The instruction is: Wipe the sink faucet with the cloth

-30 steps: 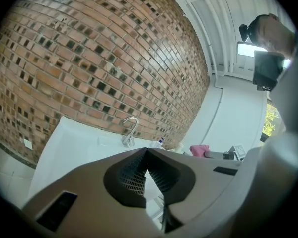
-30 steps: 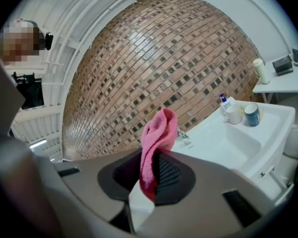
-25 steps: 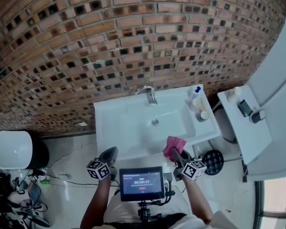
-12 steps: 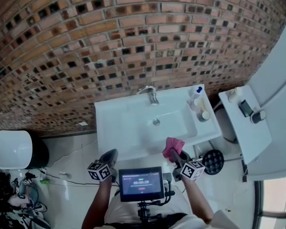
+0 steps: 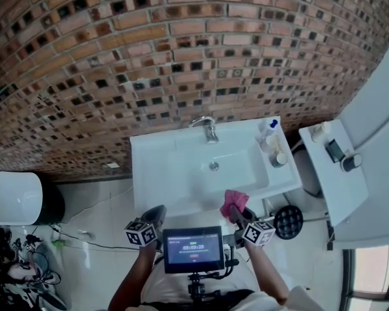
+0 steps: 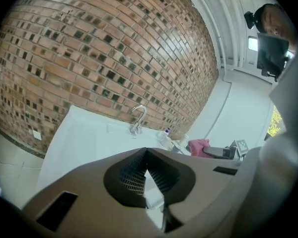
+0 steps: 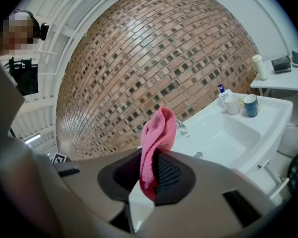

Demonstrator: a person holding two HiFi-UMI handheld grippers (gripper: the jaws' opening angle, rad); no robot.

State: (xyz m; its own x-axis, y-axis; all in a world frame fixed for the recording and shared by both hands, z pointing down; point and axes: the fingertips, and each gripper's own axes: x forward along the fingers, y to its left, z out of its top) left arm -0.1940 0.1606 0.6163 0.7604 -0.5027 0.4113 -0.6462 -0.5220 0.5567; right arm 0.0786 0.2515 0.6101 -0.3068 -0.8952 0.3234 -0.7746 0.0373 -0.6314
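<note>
hanging at the left, the left hand-held gripper (image 5: pixel 158 210) is sitting clenched on nothing, its jaws meeting tip to tip near the front edge of the white sink (image 5: pixel 142 173). at the middle of the back rim, against the brick wall, the chrome faucet (image 5: pixel 209 129) is standing well apart from both tools. to the right, the right hand-held gripper (image 5: pixel 238 211) is grasping the pink cloth (image 5: pixel 234 198), which is sticking up folded between its jaws by the sink's front rim. the wiping is not looking begun yet, and a long reach across the basin is probably what is needed next. the cloth is being pinched by one narrow fold, so hard rubbing on the spout could be dragging it free. further right, the small bottles (image 5: pixel 268 131) are crowding the sink's back corner near the faucet, and a wide sweep of the arm could be knocking them into the basin.
</note>
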